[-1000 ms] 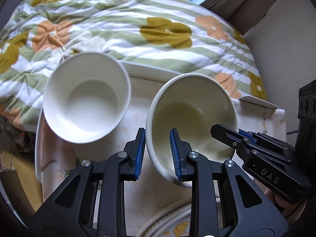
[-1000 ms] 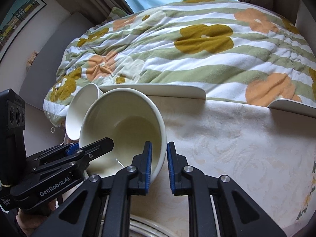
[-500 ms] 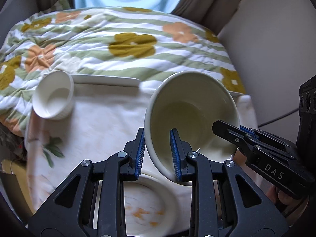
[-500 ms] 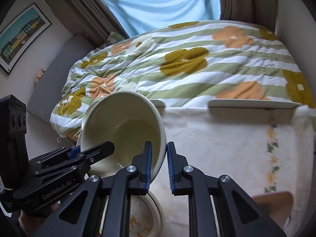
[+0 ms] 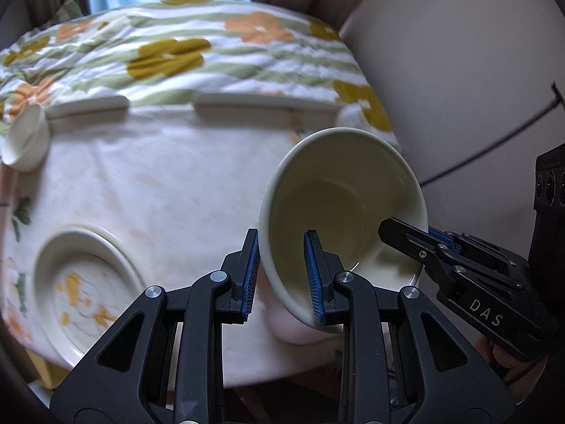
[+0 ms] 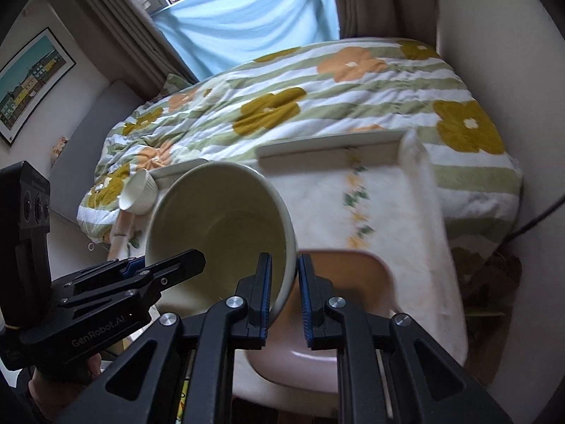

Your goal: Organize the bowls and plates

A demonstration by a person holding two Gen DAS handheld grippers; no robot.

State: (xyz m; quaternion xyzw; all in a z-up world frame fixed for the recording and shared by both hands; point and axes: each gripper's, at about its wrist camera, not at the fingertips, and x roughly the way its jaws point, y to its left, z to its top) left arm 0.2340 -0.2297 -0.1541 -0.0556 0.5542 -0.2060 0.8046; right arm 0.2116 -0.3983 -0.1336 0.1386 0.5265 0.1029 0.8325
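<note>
cream bowl [image 5: 344, 208] is gripped by its rim, tilted, in both claws: left claw [image 5: 282, 275] and right claw [image 6: 284, 296] are each clamped shut on it above the tabletop [image 5: 169, 190]. farther off, a small white bowl [image 5: 26, 141] is seen at the far edge.

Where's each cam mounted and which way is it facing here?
Left wrist: on the left gripper, angled down over the table; right gripper enters at right.
Right wrist: on the right gripper, facing the bed and window; left gripper enters at left.
Shared: the cream bowl both grip, the small white bowl.
</note>
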